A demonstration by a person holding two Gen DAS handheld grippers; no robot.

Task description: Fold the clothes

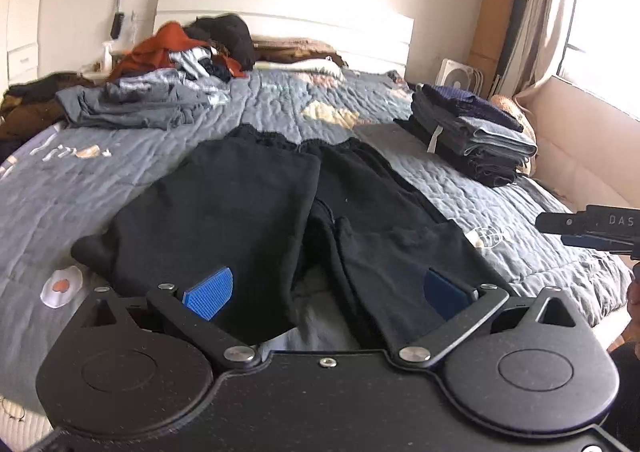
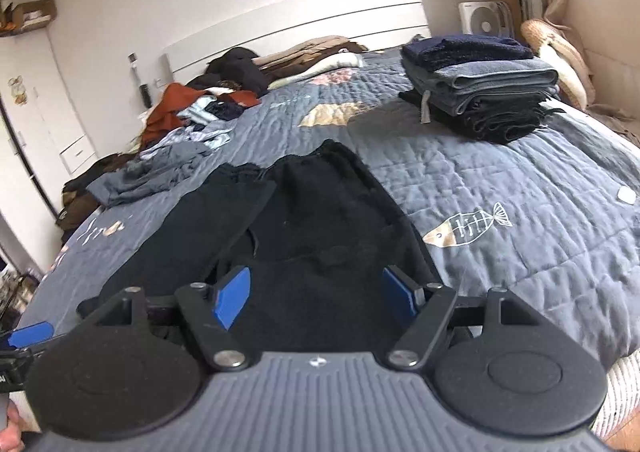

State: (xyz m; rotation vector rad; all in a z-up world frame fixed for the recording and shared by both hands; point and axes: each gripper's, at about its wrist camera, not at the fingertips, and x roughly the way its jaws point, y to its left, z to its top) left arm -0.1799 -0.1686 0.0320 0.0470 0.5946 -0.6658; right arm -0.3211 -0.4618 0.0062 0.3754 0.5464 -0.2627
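Note:
A pair of black trousers (image 1: 240,203) lies spread flat on the blue-grey quilt (image 1: 72,187), waistband toward the headboard and legs toward me. My left gripper (image 1: 326,292) hovers over the near leg ends with its blue pads (image 1: 208,292) wide apart and nothing clamped between them. In the right wrist view the same trousers (image 2: 320,211) run away from my right gripper (image 2: 316,292), which is also open above the near cloth. The right gripper's finger shows at the left wrist view's right edge (image 1: 588,228). One blue pad of the left gripper (image 2: 30,334) shows at the lower left.
A stack of folded clothes (image 1: 472,131) (image 2: 480,91) sits on the bed's right side. A heap of unfolded garments (image 1: 160,83) (image 2: 188,131) lies at the far left near the white headboard (image 2: 300,19). A fan (image 2: 484,17) and a window ledge are at the right.

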